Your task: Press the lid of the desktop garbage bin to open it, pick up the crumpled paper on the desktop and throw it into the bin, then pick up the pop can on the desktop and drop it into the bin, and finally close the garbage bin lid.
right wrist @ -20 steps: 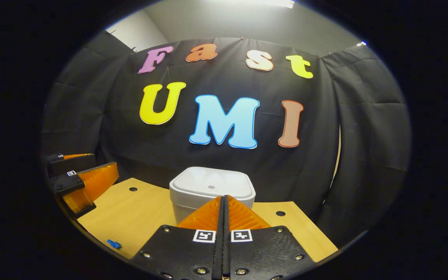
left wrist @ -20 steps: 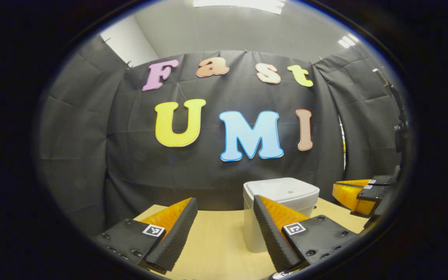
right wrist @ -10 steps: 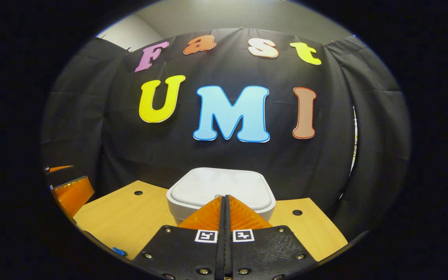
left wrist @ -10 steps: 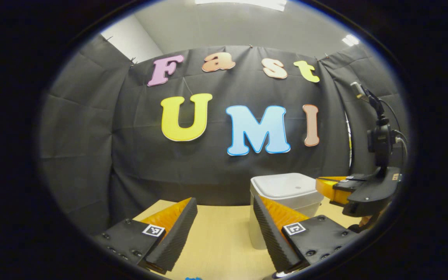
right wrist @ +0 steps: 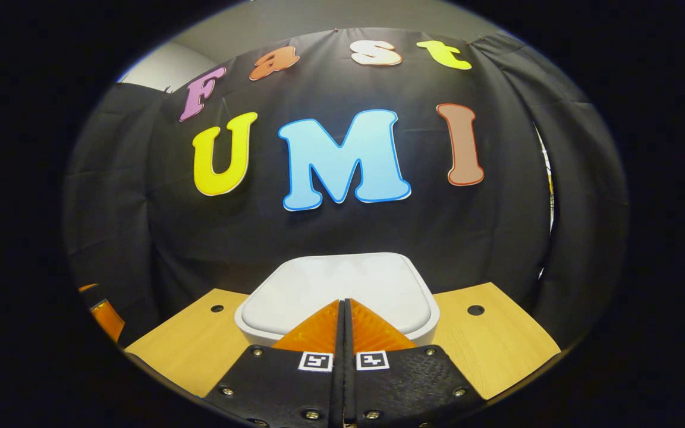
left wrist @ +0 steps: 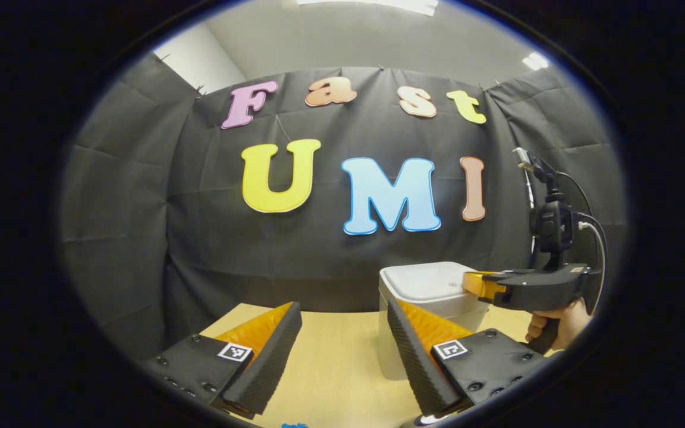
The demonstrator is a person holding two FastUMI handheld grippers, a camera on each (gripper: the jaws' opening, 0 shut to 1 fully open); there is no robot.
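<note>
Right gripper (right wrist: pixel 343 304) level over bin lid (right wrist: pixel 342 285)

a pale wood tabletop (right wrist: pixel 497 351) with two small round holes (right wrist: pixel 475 310), one to either side of the bin, carries a white garbage bin (right wrist: pixel 336 291) with its lid shut. in the left gripper view the bin (left wrist: pixel 426 285) stands near the tabletop's (left wrist: pixel 330 362) far edge, by the black cloth wall.

Right claw (right wrist: pixel 343 302) fingers pressed together, level, held by a hand (left wrist: pixel 562 328), left claw (left wrist: pixel 342 333) fingers spread wide
</note>
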